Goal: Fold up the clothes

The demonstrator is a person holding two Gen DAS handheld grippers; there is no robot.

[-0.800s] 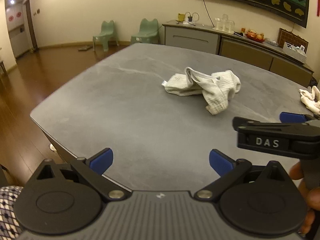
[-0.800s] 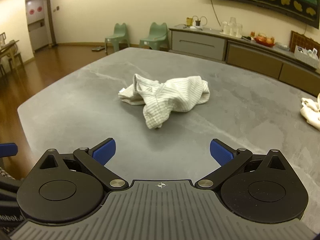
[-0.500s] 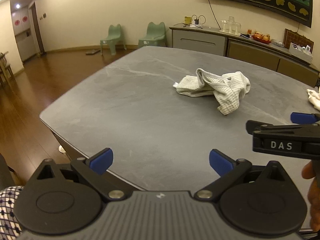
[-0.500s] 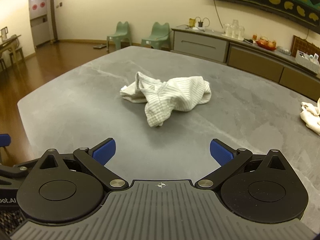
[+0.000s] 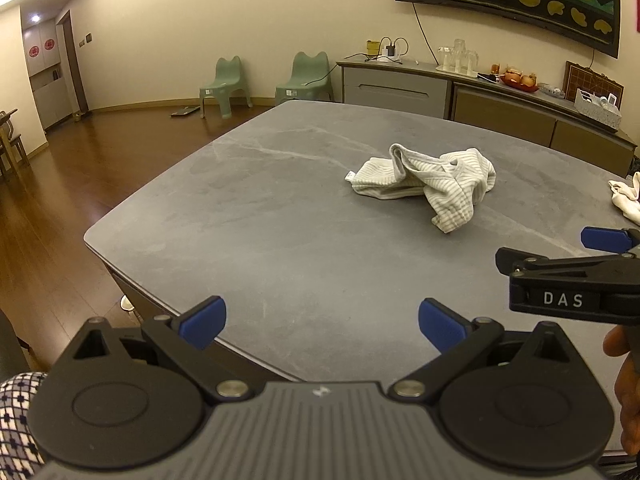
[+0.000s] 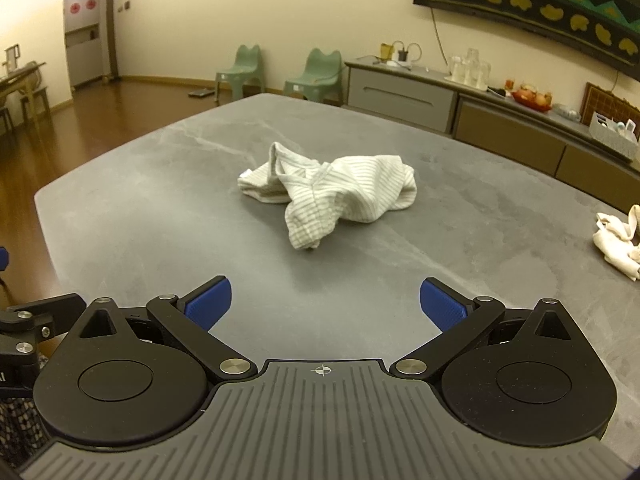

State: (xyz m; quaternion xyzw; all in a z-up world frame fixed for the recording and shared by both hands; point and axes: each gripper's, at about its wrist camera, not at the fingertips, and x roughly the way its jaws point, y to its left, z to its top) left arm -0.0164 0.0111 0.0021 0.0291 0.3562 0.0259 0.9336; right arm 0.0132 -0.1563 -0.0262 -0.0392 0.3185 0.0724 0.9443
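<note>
A crumpled white garment with thin grey stripes (image 5: 428,186) (image 6: 332,196) lies in a heap near the middle of the grey stone table (image 5: 280,248) (image 6: 140,232). My left gripper (image 5: 322,326) hangs over the table's near edge, well short of the garment, open and empty. My right gripper (image 6: 324,304) is over the table in front of the garment, also open with nothing between its blue pads. In the left wrist view the right gripper's body marked DAS (image 5: 568,284) shows at the right, held by a hand.
A second pale cloth bundle (image 6: 618,242) (image 5: 626,198) lies at the table's right edge. Beyond the table stand a long sideboard (image 5: 460,92) with glasses and fruit, and two green chairs (image 5: 304,76). Wooden floor lies to the left.
Both views have drawn back and lifted a little. The garment now sits slightly farther off and more of the left table edge and floor shows. The garment has not moved.
</note>
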